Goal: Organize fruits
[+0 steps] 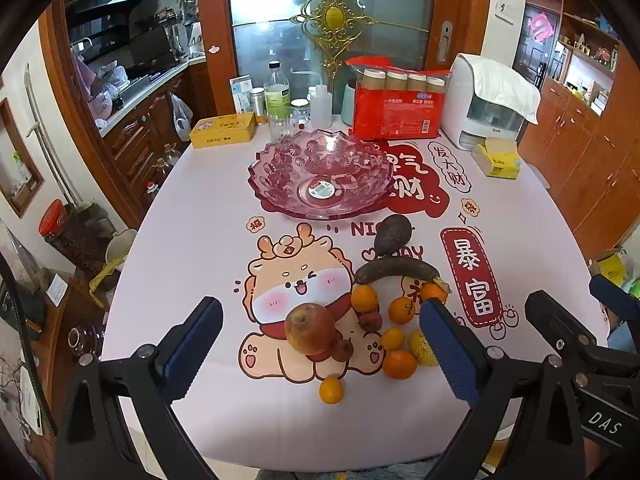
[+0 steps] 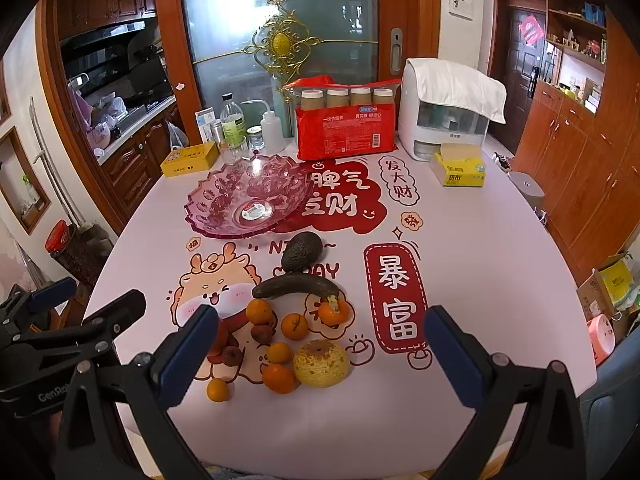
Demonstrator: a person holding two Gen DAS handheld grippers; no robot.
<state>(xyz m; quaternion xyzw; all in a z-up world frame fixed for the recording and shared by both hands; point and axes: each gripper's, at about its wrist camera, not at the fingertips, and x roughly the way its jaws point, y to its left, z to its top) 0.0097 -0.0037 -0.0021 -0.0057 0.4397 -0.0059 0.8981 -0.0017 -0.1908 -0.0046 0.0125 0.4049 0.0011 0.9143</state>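
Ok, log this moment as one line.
stage: start | left gripper: open, holding nothing | right gripper: open, holding nothing | bowl: no fruit | apple: on table

Pink scalloped glass bowl [image 1: 320,176] upright at far centre-left of table, holding no fruit, label visible through its base. Fruit grouped near edge: dark green avocado [image 1: 391,234] farthest, blackened overripe banana [image 1: 400,272] lying crosswise just nearer. Red apple [image 1: 310,328] at left; small orange tangerines [image 2: 259,311] scattered; rough yellow citrus fruit [image 2: 321,363] at right; small red-brown fruits [image 2: 263,333] among them.
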